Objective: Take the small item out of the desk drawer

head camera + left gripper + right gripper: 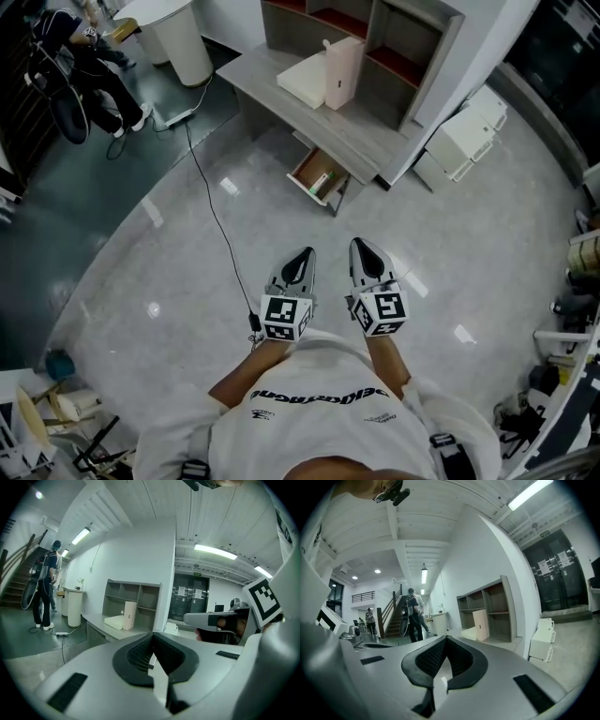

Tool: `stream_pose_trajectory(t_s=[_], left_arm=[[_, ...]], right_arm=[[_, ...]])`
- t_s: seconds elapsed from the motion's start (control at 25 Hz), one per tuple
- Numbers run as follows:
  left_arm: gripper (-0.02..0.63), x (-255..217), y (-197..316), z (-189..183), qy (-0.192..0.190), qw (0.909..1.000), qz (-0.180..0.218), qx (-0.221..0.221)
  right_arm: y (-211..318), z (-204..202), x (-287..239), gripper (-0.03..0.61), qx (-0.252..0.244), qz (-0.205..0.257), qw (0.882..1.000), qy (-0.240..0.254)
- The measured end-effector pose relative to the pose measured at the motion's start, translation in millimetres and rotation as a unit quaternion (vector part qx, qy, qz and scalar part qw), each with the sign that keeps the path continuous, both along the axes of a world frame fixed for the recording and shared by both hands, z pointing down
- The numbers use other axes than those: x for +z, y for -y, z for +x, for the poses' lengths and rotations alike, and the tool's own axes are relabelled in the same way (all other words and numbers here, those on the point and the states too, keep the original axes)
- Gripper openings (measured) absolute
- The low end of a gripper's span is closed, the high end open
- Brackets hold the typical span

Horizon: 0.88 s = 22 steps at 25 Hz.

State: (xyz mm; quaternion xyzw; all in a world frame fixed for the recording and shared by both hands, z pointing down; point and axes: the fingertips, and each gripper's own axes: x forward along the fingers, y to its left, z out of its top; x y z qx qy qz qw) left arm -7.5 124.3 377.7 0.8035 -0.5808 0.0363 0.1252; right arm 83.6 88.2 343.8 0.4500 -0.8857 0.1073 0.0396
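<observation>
The grey desk [255, 67] stands across the room, and its drawer [306, 175] is pulled out over the floor. Inside lies a small greenish item [322, 181], too small to make out. Both grippers are held close to the person's chest, far from the drawer and pointing toward it. My left gripper [304, 253] is shut with nothing in it, and its jaws meet at the tip in the left gripper view [153, 634]. Beside it my right gripper [361, 244] is also shut and empty [445, 638]. The desk [101, 623] shows small and distant.
On the desk lie a flat white box [302, 82] and an upright pale box [343, 71], in front of a shelf unit [398, 42]. A black cable [212, 202] runs across the floor. A white cabinet [466, 139] stands to the right. A person [94, 80] stands far left.
</observation>
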Motion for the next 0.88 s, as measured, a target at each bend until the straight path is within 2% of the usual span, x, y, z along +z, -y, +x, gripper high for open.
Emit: stream_pose_trajectory(t_s=[0.28,0.48,0.88], left_arm=[[0.015,-11.8,85.5,-30.7,0.016,0.999,0.001,0.041],[0.015,-2.3,141.1,-56.7,0.024,0.9975,-0.013,0.065],[0.015,27.5,200.7,-68.3,0.041,0.9934,-0.051,0.095]], right_arm=[[81.5,-31.3,-9.9,0.032,0.034,-0.005,0.999,0.0],[131.7,-58.6,-2.1,0.032,0.051,-0.017,0.999,-0.004],[177.5,-74.5,21.3,0.032,0.072,-0.048,0.996,-0.026]])
